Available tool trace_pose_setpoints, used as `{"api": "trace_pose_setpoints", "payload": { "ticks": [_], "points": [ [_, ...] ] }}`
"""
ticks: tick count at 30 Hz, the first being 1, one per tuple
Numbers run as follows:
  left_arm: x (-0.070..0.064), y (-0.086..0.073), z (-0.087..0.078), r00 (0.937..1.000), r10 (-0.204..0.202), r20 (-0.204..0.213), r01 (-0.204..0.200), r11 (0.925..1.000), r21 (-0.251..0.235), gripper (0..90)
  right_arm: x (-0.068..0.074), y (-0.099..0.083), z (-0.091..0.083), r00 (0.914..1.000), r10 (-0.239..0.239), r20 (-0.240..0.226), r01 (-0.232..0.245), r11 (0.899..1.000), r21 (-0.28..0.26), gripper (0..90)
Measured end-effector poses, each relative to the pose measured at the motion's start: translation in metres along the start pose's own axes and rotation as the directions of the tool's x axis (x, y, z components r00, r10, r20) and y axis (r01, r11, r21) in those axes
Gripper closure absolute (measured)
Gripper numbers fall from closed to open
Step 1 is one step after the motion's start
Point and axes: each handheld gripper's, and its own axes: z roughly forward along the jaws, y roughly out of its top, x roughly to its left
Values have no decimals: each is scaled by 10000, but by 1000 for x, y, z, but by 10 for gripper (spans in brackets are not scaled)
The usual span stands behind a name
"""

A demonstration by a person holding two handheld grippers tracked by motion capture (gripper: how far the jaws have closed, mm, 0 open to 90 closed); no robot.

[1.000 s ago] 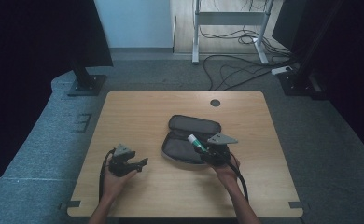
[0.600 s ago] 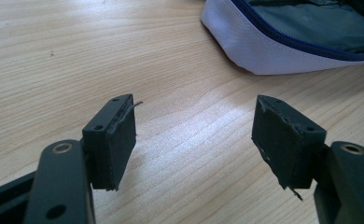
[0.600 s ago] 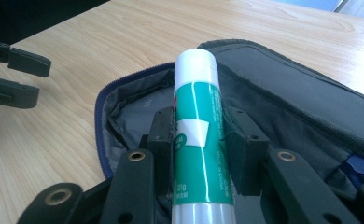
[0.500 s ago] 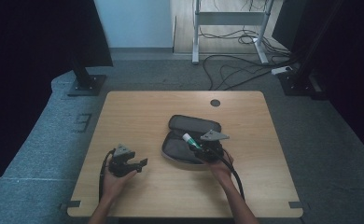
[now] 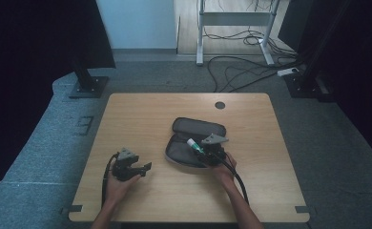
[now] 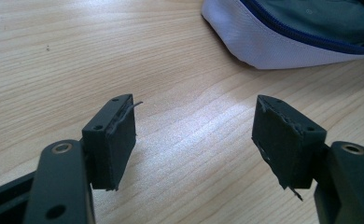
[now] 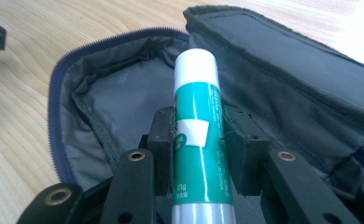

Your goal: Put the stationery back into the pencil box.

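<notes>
Wooden tabletop [image 5: 141,119] on grey carpet, with an open pencil case and two hand-held claws.

Dark curtains flank the tabletop, and cables trail across the floor at twelve o'clock. The pencil case [image 5: 193,140] lies unzipped just right of the tabletop's centre, its lid folded back toward twelve o'clock and its grey lining showing in the right gripper view. At five o'clock of the case the right claw [image 7: 199,144] is closed on a green glue stick [image 7: 196,126], white cap pointing over the open case. The left claw [image 6: 194,140] sits low at seven o'clock, well apart from the case, jaws spread wide with nothing between them but bare wood.
</notes>
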Motion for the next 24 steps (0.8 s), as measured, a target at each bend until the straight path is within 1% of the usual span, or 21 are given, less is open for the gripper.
{"api": "trace_pose_setpoints", "payload": {
  "ticks": [6,14,16,17,19,24],
  "points": [
    [0,0,0,10000,-20,8,20,10000,3,307,3,-2,6,9996,-236,126,232,9994,263,646],
    [0,-1,1,10000,27,17,-27,10000,68,309,4,-3,8,9988,-341,360,323,9982,497,646],
    [0,-1,1,10000,44,14,-44,9999,106,310,4,-4,9,9984,-371,421,343,9972,660,646],
    [0,-1,2,10000,56,-8,-56,9999,131,315,4,-5,10,9980,-418,473,378,9959,824,646],
    [-1,-2,2,10000,35,-1,-35,9999,136,315,3,-5,11,9977,-443,511,395,9950,919,646],
    [-1,-2,2,10000,59,-10,-59,9999,131,315,3,-6,12,9977,-453,496,405,9946,954,643]
  ]
}}
